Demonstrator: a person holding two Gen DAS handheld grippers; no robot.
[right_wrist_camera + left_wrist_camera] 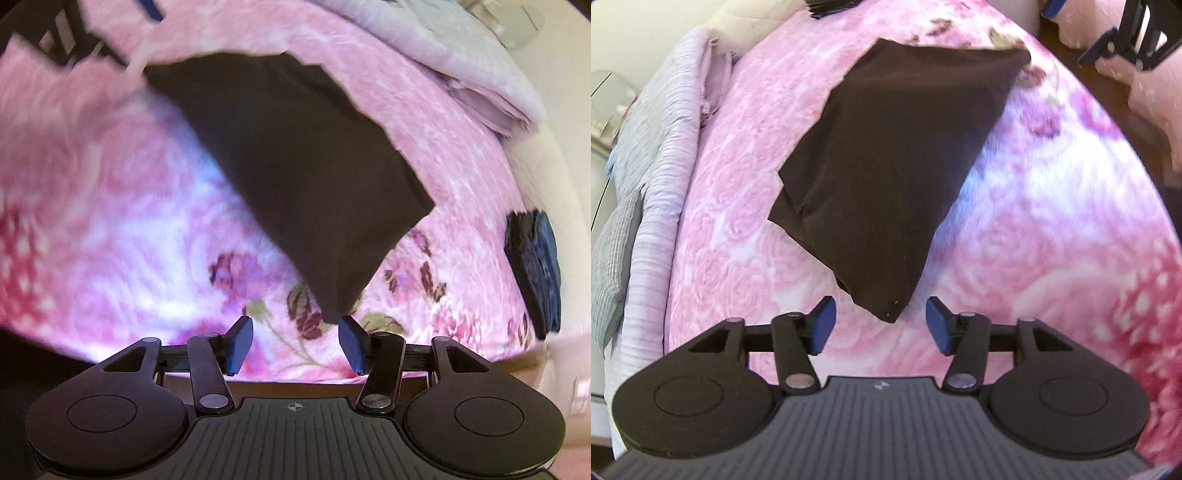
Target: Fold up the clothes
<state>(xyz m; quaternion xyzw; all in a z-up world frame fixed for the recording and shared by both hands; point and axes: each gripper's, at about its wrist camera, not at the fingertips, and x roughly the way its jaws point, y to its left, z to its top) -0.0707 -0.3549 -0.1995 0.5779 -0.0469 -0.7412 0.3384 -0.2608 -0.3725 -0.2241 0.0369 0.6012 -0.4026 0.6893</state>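
A folded dark brown garment (886,177) is lying flat on the pink floral blanket (1052,240) that is covering the bed, roughly in the middle of the spread. It is sitting as a rough rectangle turned at an angle, with layered edges showing along one long side where the folds are stacking.

In the left wrist view, the left gripper (881,325) is hovering just short of the garment's nearest corner, its blue-padded jaws standing wide apart and holding nothing; the corner is pointing into the gap between them without touching either pad. In the right wrist view, the right gripper (295,341) is sitting at the garment's opposite corner (332,302), its jaws likewise spread apart and empty. That corner is ending right by one blue pad, though blur is making it hard to tell whether cloth and pad are touching.

Beyond the garment, the right gripper's black frame (1137,33) is showing at the far edge of the left wrist view. A pale lilac and grey ribbed quilt (653,177) is lying bunched along the blanket's side, well apart from the garment. A folded dark blue piece of clothing (535,269) is resting near the blanket's edge, also well apart from the garment.
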